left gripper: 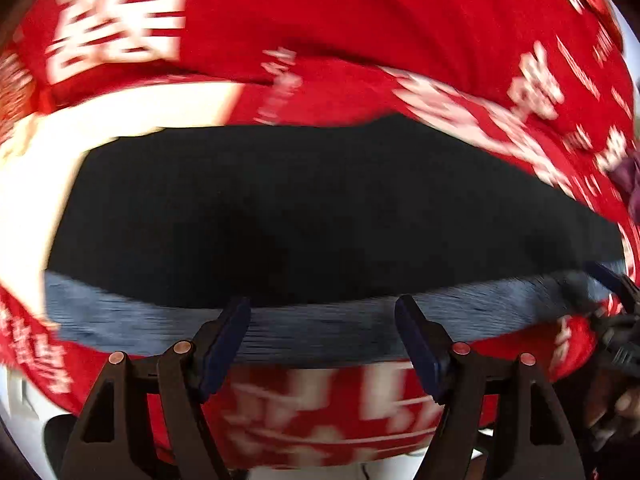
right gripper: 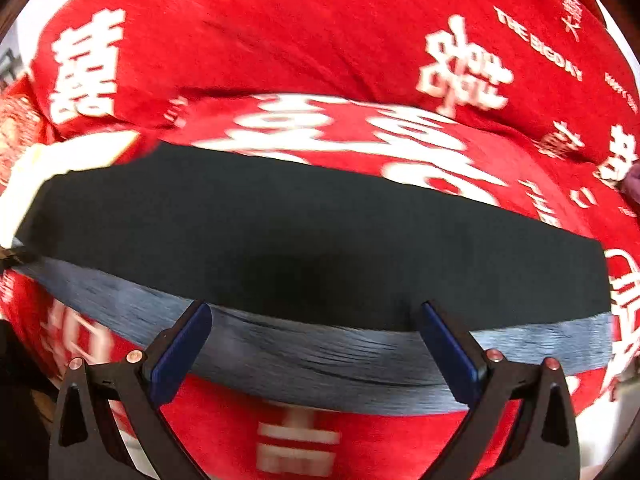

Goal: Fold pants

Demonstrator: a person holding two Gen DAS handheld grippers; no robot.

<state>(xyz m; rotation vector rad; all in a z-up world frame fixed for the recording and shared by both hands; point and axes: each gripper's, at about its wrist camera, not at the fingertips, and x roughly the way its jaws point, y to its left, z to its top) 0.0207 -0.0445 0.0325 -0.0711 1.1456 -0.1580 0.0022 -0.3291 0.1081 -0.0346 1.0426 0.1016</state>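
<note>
— On a red blanket (left gripper: 360,32) printed with white characters, seen from the left wrist: what is lying there?

— Dark pants (left gripper: 300,216) are stretching across the middle of the frame, their blue-grey ribbed waistband (left gripper: 320,332) running along the near edge. The left gripper (left gripper: 322,320) is hovering at that band with its jaws spread wide, grasping nothing; both blue-padded fingers (left gripper: 228,344) are standing apart over the ribbing. White bedding (left gripper: 48,168) is showing at the far left of the pants. At the right edge, the other tool is appearing as a dark blur by the band's end.

— And from the right wrist?

— Much the same garment (right gripper: 312,240) is filling the centre, lying flat on the blanket (right gripper: 280,40), with the waistband (right gripper: 320,364) again nearest the camera. The right gripper (right gripper: 316,324) is likewise released, its fingers (right gripper: 180,352) splayed to either side above the band. Whether the pads are touching the fabric cannot be told. Motion blur is smearing the near lettering.
</note>
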